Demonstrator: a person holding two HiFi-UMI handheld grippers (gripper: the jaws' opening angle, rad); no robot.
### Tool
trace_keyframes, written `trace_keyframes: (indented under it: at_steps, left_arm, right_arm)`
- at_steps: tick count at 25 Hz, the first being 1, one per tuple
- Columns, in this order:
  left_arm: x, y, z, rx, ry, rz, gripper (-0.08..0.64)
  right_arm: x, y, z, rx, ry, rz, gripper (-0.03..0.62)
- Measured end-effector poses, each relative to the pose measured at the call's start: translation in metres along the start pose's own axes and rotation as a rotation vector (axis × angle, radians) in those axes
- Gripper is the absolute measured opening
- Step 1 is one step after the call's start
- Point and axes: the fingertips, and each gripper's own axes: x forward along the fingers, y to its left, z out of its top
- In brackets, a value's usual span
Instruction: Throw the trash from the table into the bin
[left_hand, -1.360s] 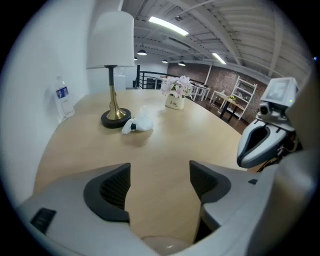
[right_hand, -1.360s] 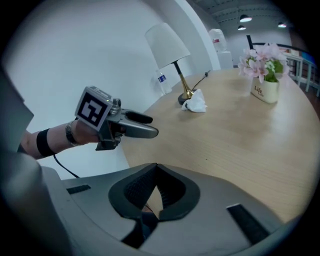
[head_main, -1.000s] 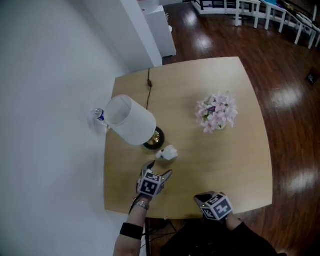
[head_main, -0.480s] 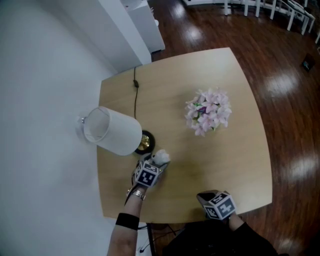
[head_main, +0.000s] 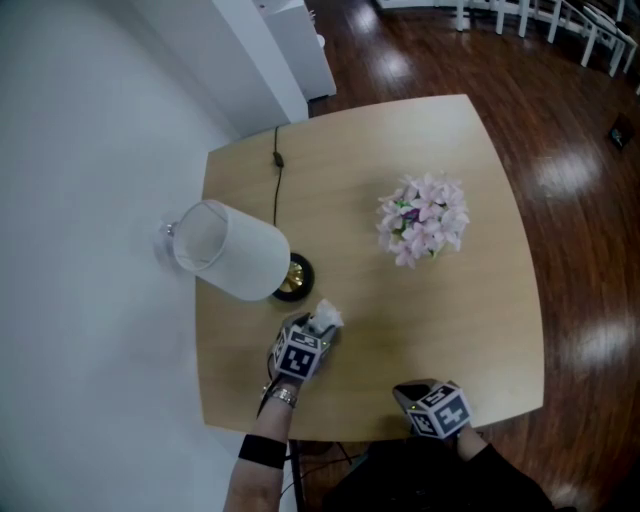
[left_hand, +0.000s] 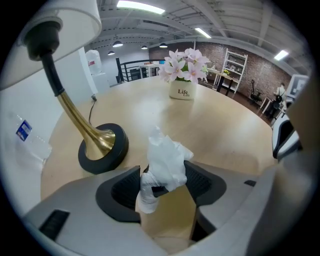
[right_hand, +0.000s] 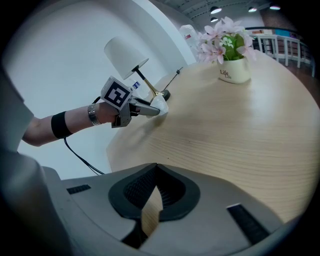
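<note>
A crumpled white tissue (head_main: 325, 318) lies on the wooden table (head_main: 440, 330), just in front of the lamp's base. My left gripper (head_main: 318, 328) reaches down onto it. In the left gripper view the tissue (left_hand: 165, 162) sits between the two dark pads, which have just been closing and now press on both its sides. The right gripper view shows that same left gripper (right_hand: 150, 110) with the tissue (right_hand: 160, 103) at its tip. My right gripper (head_main: 408, 393) rests near the table's front edge, its jaws (right_hand: 156, 172) shut with nothing between them. No bin is in view.
A table lamp with a white shade (head_main: 235, 250) and a black-and-brass base (head_main: 293, 277) stands right behind the tissue; its cord (head_main: 277, 175) runs to the far edge. A pot of pink flowers (head_main: 422, 218) stands mid-table. A white wall lies left, dark wooden floor right.
The left gripper moved forward onto the tissue and its jaws closed round it. The right gripper stayed near the front edge.
</note>
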Motion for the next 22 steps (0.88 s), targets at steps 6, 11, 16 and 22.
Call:
trace_keyframes:
  at_steps: [6,11,16,22]
  left_arm:
    - [-0.052,-0.024,-0.017,-0.157,-0.098,-0.034,0.267]
    - [-0.098,-0.04,-0.046,-0.247,-0.167,-0.004,0.255]
    - [-0.131,-0.064,-0.096,-0.305,-0.174,0.026,0.25]
    - [-0.159,-0.079,-0.156,-0.391,-0.175,0.064,0.245]
  right_arm:
    - [0.004,0.026,-0.005,-0.042,0.017,0.013,0.008]
    - [0.008,0.041,-0.004,-0.11,0.032,0.023,0.008]
    - [0.012,0.066,-0.013,-0.179,0.064,0.039,0.008]
    - [0.023,0.104,-0.025,-0.27,0.107,0.069,0.008]
